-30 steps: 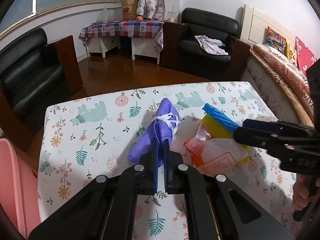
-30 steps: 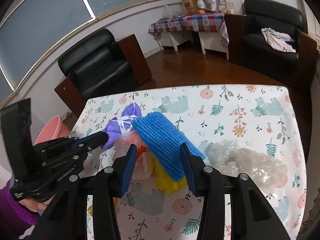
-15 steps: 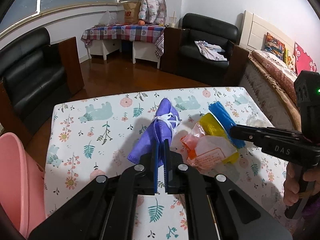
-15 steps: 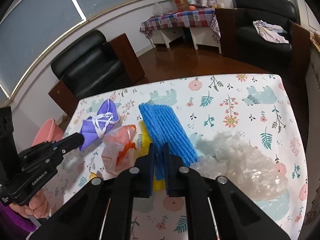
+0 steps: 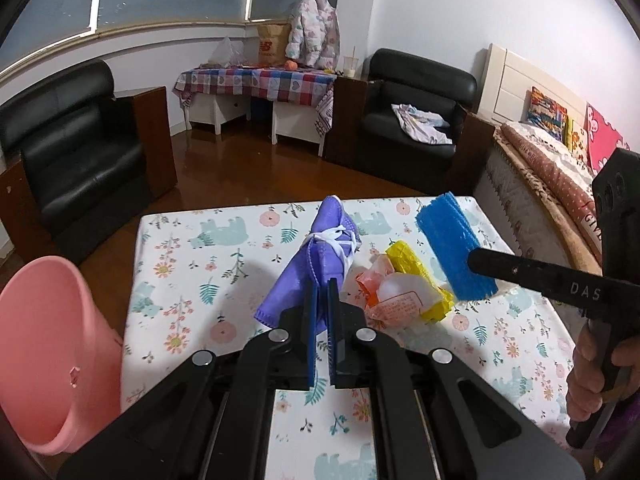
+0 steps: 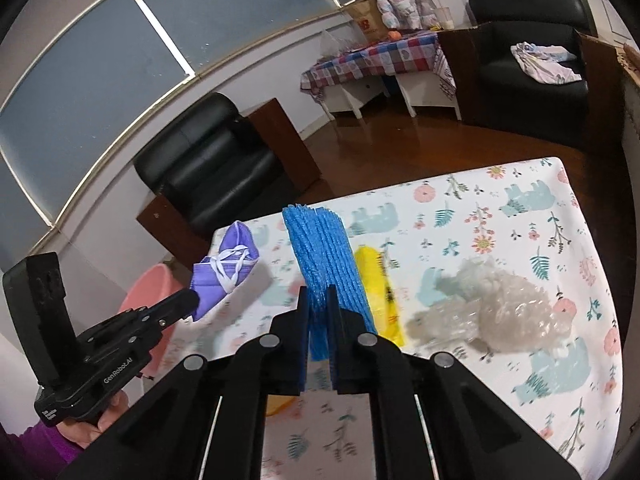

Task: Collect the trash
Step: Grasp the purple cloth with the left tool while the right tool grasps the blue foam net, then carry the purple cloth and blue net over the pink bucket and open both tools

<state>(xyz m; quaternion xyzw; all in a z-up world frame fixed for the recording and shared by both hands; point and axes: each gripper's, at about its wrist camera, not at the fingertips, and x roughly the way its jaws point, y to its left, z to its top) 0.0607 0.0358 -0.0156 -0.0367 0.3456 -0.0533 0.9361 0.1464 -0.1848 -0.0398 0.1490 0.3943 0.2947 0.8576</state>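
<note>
Purple mask (image 5: 316, 264) and blue netting (image 6: 326, 264) are each clamped and lifted; wrappers (image 5: 404, 292) near the pink bin (image 5: 48, 352) remain.

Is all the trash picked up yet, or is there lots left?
Not yet; nothing shows in the pink plastic bin. In hand: the left gripper holds the purple face mask, and the right gripper holds the blue foam net. Left on the table: the yellow plastic bag, the orange-and-clear wrapper and the crumpled clear plastic.

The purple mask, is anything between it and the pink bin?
Nothing visible. The left gripper holds the purple mask above the table; the pink bin sits open beside its left edge.
</note>
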